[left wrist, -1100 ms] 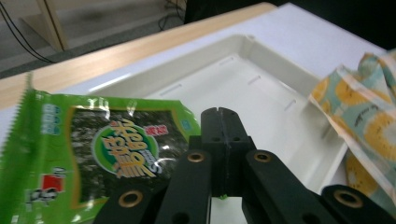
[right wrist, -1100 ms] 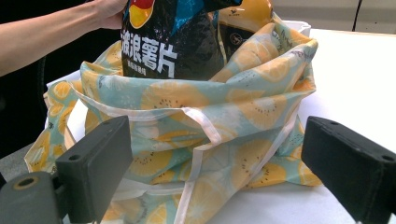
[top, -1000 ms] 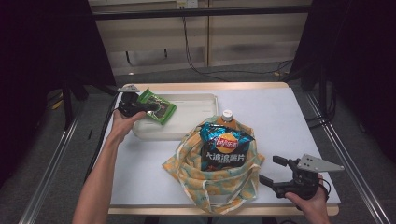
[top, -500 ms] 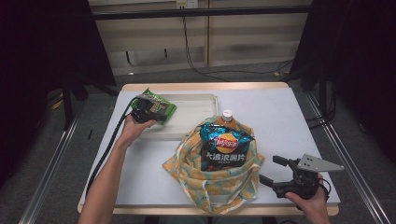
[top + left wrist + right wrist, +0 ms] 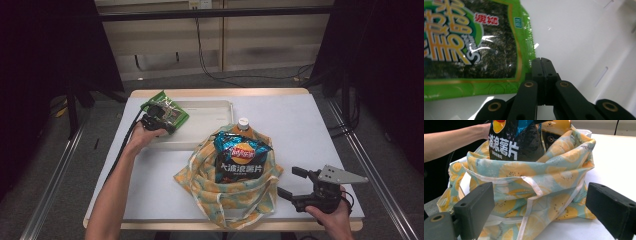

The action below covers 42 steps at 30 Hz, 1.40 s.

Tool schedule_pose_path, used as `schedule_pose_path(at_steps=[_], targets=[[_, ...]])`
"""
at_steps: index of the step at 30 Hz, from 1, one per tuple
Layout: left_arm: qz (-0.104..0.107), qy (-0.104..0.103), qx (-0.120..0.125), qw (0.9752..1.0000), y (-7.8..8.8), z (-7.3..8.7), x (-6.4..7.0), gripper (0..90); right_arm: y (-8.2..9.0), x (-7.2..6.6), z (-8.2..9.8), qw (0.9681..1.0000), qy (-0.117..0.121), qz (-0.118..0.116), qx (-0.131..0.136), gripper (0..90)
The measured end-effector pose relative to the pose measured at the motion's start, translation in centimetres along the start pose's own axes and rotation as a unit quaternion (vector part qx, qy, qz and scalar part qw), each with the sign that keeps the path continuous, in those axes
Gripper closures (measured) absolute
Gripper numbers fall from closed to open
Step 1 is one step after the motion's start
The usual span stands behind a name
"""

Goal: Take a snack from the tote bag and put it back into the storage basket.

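High view: over the last second the left gripper (image 5: pixel 161 121) has come down with the green seaweed packet (image 5: pixel 166 111) toward the far-left corner of the white tray (image 5: pixel 220 107), and the packet now lies low over the tray's left end. By my judgement this means the packet is being set down in the tray or has only just been gripped there for lifting; which of the two the frames do not settle. The right gripper (image 5: pixel 304 185) has stayed at the near-right of the bench (image 5: pixel 310 125), just right of the fruit-print tote bag (image 5: pixel 215 192). The bag stands in the middle with a blue chip bag (image 5: pixel 241 161) and a capped bottle (image 5: pixel 243 123) in it.

Left gripper view: the fingers (image 5: pixel 537 68) are pressed together, their tips at the packet's green edge (image 5: pixel 527 47). Whether they pinch that edge I cannot tell. The white tray floor (image 5: pixel 574 32) lies close beneath.

Right gripper view: the fingers (image 5: pixel 477 200) are spread wide and hold nothing. The tote bag (image 5: pixel 524 185) stands beyond them, untouched, and the chip bag (image 5: pixel 514 137) rises from it.
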<state>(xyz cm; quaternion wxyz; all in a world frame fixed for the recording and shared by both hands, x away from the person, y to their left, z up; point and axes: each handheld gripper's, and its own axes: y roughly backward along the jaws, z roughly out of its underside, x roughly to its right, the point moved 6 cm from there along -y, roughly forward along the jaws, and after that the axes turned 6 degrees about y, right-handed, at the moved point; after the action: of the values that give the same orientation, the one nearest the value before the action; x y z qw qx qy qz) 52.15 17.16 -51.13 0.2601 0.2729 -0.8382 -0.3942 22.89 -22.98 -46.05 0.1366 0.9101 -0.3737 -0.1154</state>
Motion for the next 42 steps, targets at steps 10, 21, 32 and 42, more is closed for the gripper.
schedule_pose_path(at_steps=[10, 21, 32, 42], targets=[[-0.033, 0.050, 0.013, 0.9981, 0.0, -0.5, -2.1, 90.0, 0.0, 0.1, 0.0, 1.0000, 0.001, -0.001, 0.000, 8.1], [-0.068, 0.059, 0.014, 0.9958, 0.3, -0.4, -3.8, 90.0, -0.1, 0.0, 0.0, 1.0000, -0.001, -0.004, 0.001, 8.0], [-0.092, 0.084, 0.027, 0.9918, 0.7, -0.3, -5.4, 90.0, -0.1, 0.1, 0.0, 1.0000, -0.005, -0.004, 0.000, 8.0], [-0.096, 0.093, 0.045, 0.9900, 0.6, -0.5, -5.9, 86.4, 0.0, 0.1, 0.0, 1.0000, -0.003, -0.002, 0.001, 8.0]])
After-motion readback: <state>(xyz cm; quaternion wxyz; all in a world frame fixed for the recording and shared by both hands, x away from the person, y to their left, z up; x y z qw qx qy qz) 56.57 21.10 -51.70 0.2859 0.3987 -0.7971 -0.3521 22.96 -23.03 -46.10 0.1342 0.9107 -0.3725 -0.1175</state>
